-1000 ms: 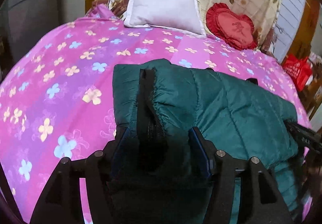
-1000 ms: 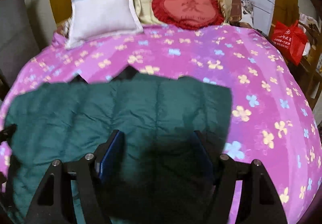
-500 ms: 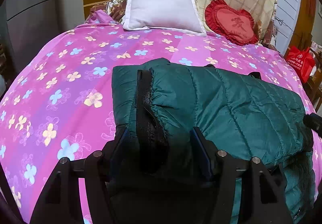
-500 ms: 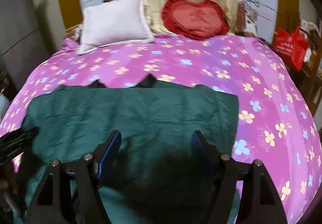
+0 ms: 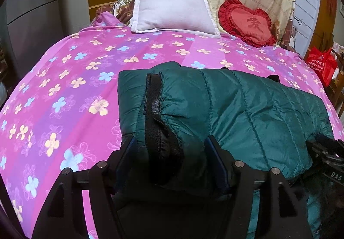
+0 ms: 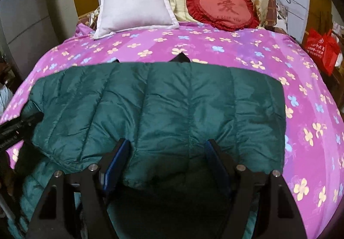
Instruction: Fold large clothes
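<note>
Teal quilted fabric fills the near half of both views: a puffy jacket lies across the near part of the bed, on its pink flowered cover, already folded into a rough rectangle. In the left wrist view its left end shows doubled layers, with a black zipper strip running toward the camera. The left gripper has that bunched end between its spread jaws, which have just been opening a little more; whether the pads press the cloth cannot be told. In the right wrist view the right gripper stands with its jaws wide on either side of the near edge of the jacket, and again the contact is unclear. The far edge looks fairly straight, with small black bits poking out behind it. A looser teal layer hangs below the near edge, so at least one more fold or some tidying seems left. A white pillow and a red heart cushion sit at the far end, well apart from the jacket.
</note>
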`<act>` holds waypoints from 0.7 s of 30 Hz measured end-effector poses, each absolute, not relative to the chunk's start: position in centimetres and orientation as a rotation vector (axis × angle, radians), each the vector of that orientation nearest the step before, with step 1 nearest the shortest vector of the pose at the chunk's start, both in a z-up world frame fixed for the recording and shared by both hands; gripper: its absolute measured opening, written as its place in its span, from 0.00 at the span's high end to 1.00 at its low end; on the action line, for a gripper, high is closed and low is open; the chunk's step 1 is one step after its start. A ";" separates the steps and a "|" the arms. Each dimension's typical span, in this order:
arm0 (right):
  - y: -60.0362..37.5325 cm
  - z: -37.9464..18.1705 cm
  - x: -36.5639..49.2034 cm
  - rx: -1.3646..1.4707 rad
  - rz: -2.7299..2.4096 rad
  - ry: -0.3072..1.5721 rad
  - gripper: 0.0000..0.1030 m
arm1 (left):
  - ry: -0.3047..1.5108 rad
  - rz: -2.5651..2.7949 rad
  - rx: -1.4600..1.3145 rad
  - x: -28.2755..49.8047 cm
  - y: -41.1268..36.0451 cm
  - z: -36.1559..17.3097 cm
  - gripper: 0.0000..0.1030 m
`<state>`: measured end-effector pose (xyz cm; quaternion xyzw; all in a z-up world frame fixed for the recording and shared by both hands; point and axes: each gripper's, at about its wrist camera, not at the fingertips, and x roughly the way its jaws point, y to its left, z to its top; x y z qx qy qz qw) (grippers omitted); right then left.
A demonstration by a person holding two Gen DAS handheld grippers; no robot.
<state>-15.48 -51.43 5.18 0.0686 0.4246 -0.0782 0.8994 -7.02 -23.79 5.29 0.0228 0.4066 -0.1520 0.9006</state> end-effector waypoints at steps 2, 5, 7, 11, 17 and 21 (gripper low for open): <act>-51.0 4.8 -15.4 0.115 -0.175 0.882 0.26 | 0.841 -0.312 0.054 -6.9 -23.8 5.2 0.54; -50.9 5.3 -15.5 0.112 -0.179 0.894 0.26 | 0.843 -0.312 0.053 -6.9 -23.7 5.2 0.54; -51.1 6.0 -16.0 0.140 -0.174 0.890 0.26 | 0.843 -0.312 0.053 -7.0 -24.0 5.0 0.54; -51.4 7.6 -17.5 0.165 -0.166 0.847 0.26 | 0.842 -0.312 0.053 -7.0 -24.0 5.0 0.54; -52.5 7.5 -17.5 0.144 -0.236 0.855 0.26 | 0.839 -0.310 0.055 -6.9 -24.0 4.9 0.53; -52.8 5.5 -16.9 0.144 -0.239 0.882 0.26 | 0.836 -0.309 0.057 -6.8 -24.0 4.9 0.51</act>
